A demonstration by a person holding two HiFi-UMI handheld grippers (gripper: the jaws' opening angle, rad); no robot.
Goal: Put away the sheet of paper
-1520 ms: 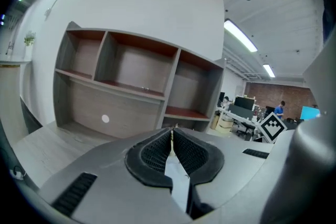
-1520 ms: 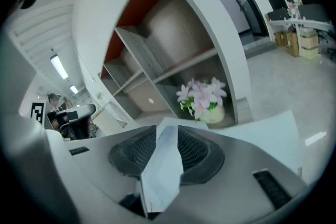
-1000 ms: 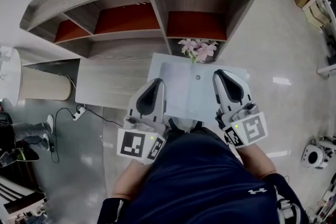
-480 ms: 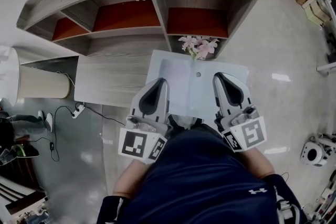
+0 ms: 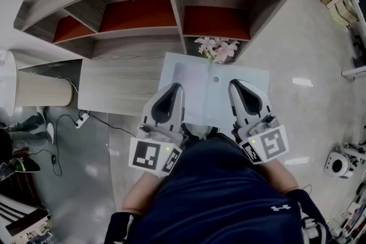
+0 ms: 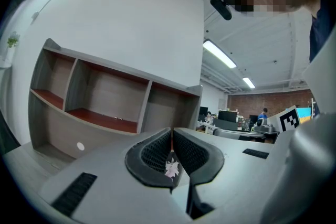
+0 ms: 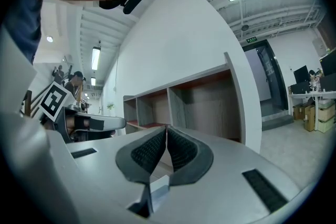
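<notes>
Nearest the camera: a person in a dark shirt (image 5: 223, 197), seen from above, with a pair of tongs in each hand, both pointing level and away from the body.

Left tongs (image 5: 172, 90): pads pressed together, pinching the near edge of the sheet of paper (image 5: 206, 97) close to its near left corner. In the left gripper view the pads meet in a thin line, with a sliver of pink flower showing in the notch behind them.

Right tongs (image 5: 235, 86): pads likewise pressed together, pinching the same near edge close to its near right corner. The right gripper view shows a pale strip of the sheet running back below the closed pads.

Sheet: pale, lying flat between the two tongs, its far edge towards the shelf unit (image 5: 143, 14). Its left part overlaps a low wooden surface (image 5: 114, 88); whether it touches that cannot be told.

Just beyond the sheet's far edge: a small bunch of pink flowers (image 5: 216, 50), at the foot of the shelf unit's middle upright.

Farther: open compartments of grey wood with red floors, two in plain view on either side of the upright.

Left, on the shiny floor (image 5: 297, 66): a power strip (image 5: 84, 119) with a trailing cable.
</notes>
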